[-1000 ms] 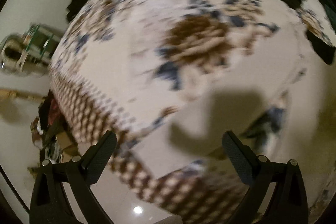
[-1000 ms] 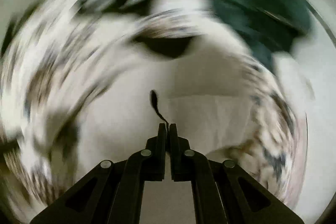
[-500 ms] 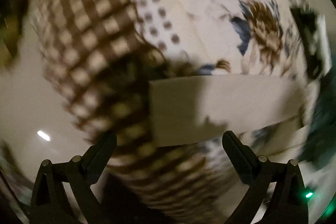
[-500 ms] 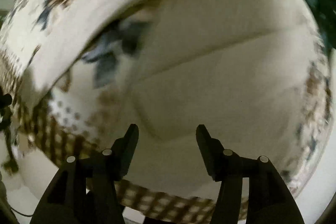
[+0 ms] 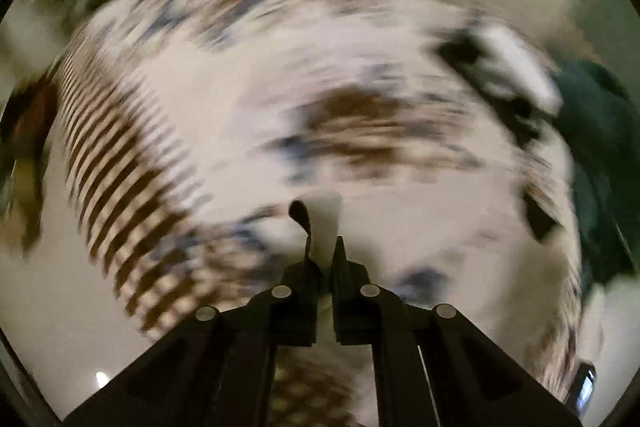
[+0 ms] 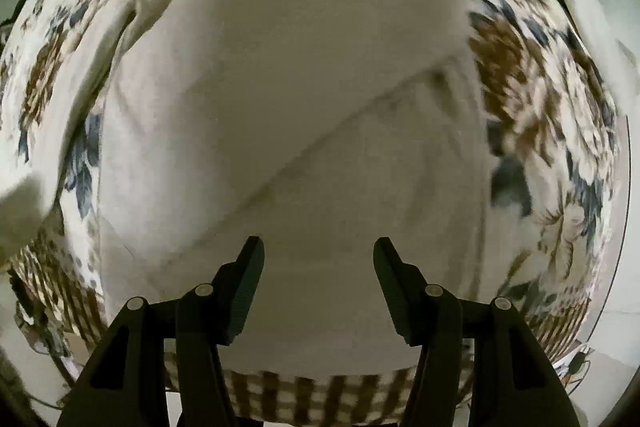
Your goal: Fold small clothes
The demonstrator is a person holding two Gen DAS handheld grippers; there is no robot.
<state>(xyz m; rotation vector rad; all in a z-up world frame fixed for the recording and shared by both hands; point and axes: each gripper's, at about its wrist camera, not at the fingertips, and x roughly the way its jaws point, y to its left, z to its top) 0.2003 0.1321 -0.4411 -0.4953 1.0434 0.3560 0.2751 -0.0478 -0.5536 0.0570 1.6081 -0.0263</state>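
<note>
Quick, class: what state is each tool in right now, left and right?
Left tool: closed, pinching a fold of the white garment.
Right tool: open, holding nothing, above the white garment.

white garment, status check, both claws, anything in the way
Left claw shut on white garment. Right claw open, hovering over it. Garment flat on floral bedspread; nothing blocking.

**Counts across your two wrist views**

You have two grippers: the left gripper point(image 5: 323, 247) and the right gripper point(image 6: 319, 251). One pale cream garment point(image 6: 300, 99) lies on one floral bedspread point(image 6: 560, 131) with a brown checked border. One dark green cloth point(image 5: 600, 155) sits at the bed's edge. The left view is too blurred for you to count anything smaller.
</note>
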